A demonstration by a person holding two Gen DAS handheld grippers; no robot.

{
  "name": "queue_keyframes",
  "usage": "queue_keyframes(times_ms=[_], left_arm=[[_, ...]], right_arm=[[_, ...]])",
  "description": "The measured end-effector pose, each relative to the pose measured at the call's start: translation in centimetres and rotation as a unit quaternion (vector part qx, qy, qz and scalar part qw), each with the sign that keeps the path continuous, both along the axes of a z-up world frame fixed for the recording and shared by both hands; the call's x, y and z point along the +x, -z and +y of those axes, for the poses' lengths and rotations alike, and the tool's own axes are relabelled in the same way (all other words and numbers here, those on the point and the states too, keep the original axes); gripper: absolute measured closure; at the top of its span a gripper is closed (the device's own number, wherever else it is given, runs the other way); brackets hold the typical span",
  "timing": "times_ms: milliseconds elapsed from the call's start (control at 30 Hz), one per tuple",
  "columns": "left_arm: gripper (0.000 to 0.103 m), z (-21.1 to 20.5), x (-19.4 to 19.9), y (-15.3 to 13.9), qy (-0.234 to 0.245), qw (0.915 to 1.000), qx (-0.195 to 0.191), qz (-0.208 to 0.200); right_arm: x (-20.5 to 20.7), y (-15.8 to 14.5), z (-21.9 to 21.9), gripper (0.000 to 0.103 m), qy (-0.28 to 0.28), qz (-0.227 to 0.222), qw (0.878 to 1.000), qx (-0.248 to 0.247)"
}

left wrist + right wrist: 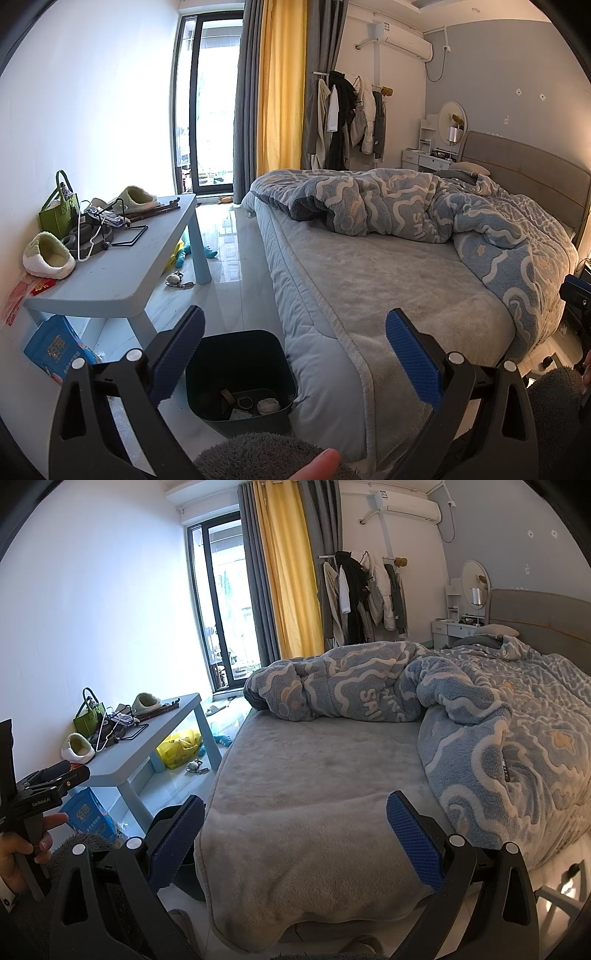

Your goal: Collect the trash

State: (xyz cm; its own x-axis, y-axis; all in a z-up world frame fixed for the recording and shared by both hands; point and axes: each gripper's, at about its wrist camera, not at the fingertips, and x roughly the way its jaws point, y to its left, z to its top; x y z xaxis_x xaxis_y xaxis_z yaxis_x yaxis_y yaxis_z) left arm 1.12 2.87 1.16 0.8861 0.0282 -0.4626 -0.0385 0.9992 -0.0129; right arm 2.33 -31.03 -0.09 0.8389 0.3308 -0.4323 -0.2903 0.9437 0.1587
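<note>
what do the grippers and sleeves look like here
Each hand-held gripper, left and right, has a black plastic frame with silver pivot bolts and textured blue pads. The left one's body carries small white lettering. The sleeves are fuzzy grey.

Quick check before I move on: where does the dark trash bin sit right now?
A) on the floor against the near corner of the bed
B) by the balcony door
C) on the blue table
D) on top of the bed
A: the left wrist view shows the dark bin on the floor tiles beside the bed corner, items inside.
</note>
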Motion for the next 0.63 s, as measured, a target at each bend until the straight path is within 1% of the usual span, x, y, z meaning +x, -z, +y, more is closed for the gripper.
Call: queue_keyframes(times_ms=[633], left_arm=[[0.003,0.06,0.07,0.02,-0.002,1.0,0.001,0.002]], right_arm=[[-0.02,0.0,0.0,0.003,0.0,0.0,1.0,0.0]])
